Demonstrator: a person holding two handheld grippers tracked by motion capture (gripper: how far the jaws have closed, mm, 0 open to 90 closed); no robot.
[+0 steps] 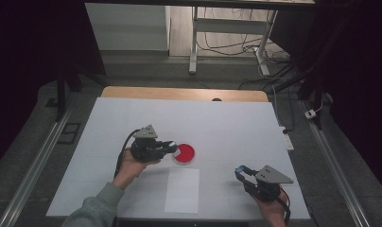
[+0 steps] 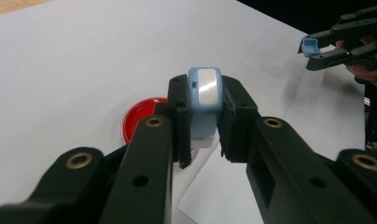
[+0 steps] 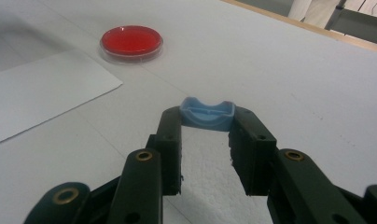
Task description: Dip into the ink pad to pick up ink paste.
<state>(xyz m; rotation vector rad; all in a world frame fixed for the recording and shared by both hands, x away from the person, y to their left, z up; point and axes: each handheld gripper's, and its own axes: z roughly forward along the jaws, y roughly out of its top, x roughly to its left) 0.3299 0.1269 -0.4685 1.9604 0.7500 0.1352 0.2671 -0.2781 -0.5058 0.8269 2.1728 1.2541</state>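
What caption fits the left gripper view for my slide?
Left gripper clamps a blue-and-white stamp just above a red ink pad, white paper sheet below.

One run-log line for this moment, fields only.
left tool: shut on blue-and-white stamp body, beside red ink dish | right tool: shut on blue cap | white paper sheet: on table, untouched
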